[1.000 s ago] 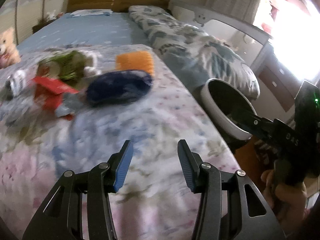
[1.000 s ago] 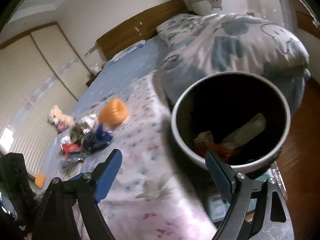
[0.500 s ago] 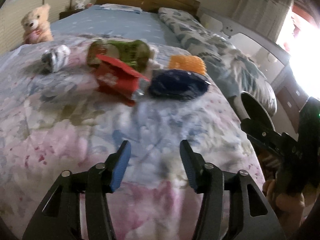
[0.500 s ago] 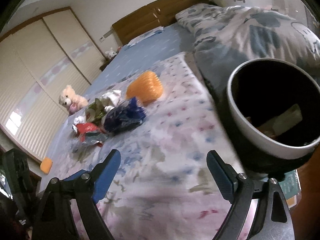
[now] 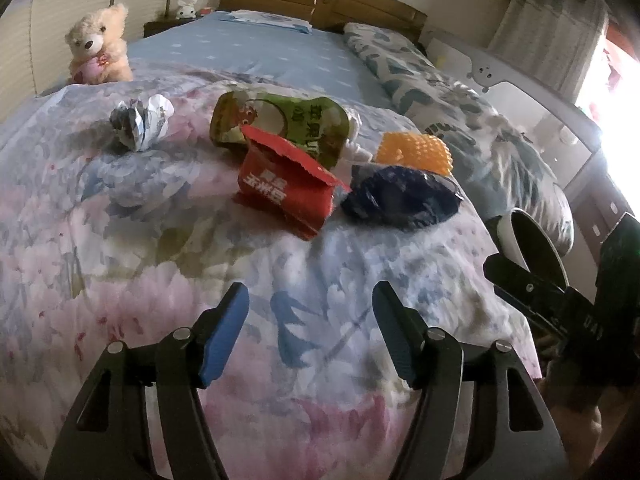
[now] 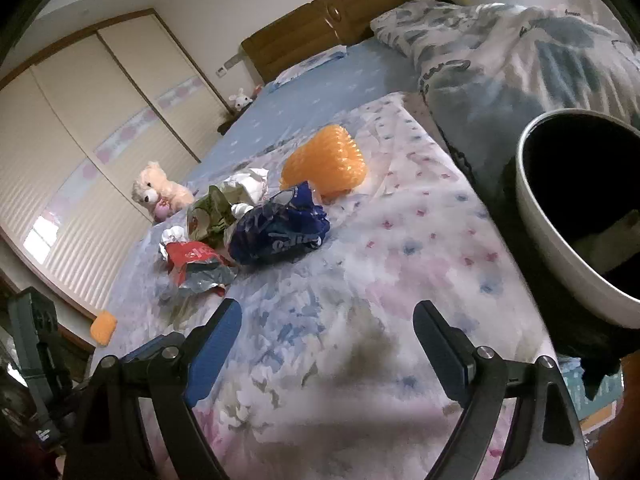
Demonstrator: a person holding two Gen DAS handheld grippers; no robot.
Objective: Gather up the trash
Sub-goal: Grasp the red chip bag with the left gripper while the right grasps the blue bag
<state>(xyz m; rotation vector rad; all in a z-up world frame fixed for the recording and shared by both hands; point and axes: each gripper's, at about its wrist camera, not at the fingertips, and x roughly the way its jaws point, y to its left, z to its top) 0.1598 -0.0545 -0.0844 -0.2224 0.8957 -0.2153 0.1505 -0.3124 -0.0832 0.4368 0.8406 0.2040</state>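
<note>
Trash is heaped on the flowered quilt (image 5: 152, 240) ahead of both my grippers, well beyond the fingertips and touched by neither. Off the quilt's right edge stands the bin (image 6: 560, 240), a dark tub with a pale rim, close to my right gripper's right finger, with a few scraps lying in its bottom. Biggest in the pile is the green snack bag (image 5: 288, 124), farthest back. Leaning on its front is the torn red wrapper (image 5: 284, 188), the piece nearest my left gripper. Just right of the red one sits the crumpled dark blue bag (image 5: 400, 198), and behind that the orange ribbed foam piece (image 5: 416, 152). Out to the left, apart from the cluster, lies a wad of printed paper (image 5: 142, 124). My left gripper (image 5: 310, 334) hangs over bare quilt, its jaws just now widening, fingers apart with nothing between them. My right gripper (image 6: 328, 344) is spread wide too, empty, the blue bag (image 6: 280, 228) up ahead and slightly left of its gap. A teddy bear (image 5: 98, 46) sits at the far left of the bed.
</note>
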